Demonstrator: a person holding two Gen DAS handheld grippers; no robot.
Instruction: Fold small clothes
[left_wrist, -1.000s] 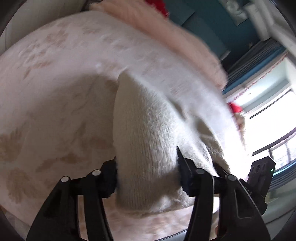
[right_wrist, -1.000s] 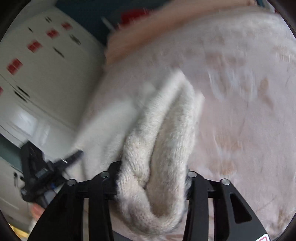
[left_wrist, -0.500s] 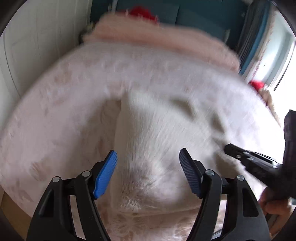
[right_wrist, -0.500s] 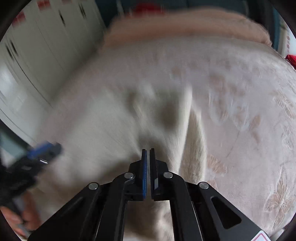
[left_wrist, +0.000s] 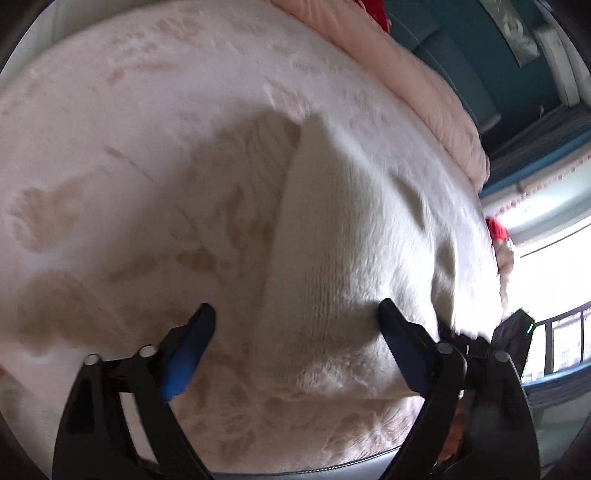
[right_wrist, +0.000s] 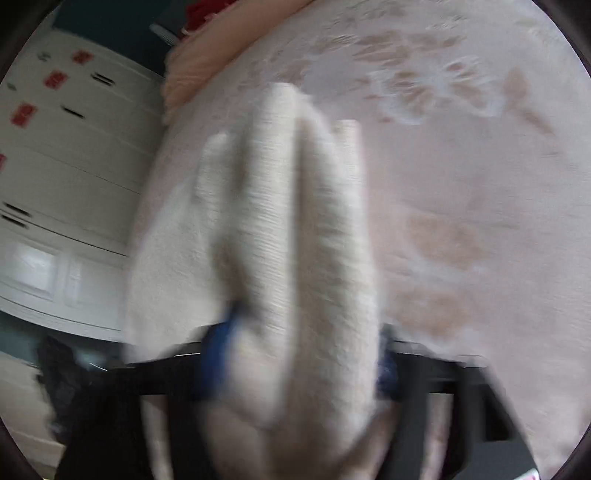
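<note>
Left wrist view: left gripper (left_wrist: 295, 317) jaws spread wide, blue-padded fingers (left_wrist: 186, 356) on either side of a cream knitted garment (left_wrist: 343, 236). Left pad clear of the knit w/ a visible gap; right finger at the knit's edge, contact uncertain. Nothing clamped. Garment lies as a raised fold on a pale pink bedspread w/ tan leaf pattern (left_wrist: 110, 166), ridge running away from the gripper toward a peach-pink blanket roll (left_wrist: 424, 85) at the far edge. Black body of the other tool (left_wrist: 513, 339) just beside the garment's right side. Bright window w/ railing (left_wrist: 554, 288) far right.

Right wrist view: heavy motion blur. Right gripper (right_wrist: 299, 362) has a thick bunch of the cream knit (right_wrist: 295, 240) between its blue pads (right_wrist: 218, 354); pads sit apart around the bunch and appear pressed on it, approx. Bunch stands up over the bedspread (right_wrist: 461, 184). White cabinet w/ red stickers (right_wrist: 55, 147) at left.
</note>
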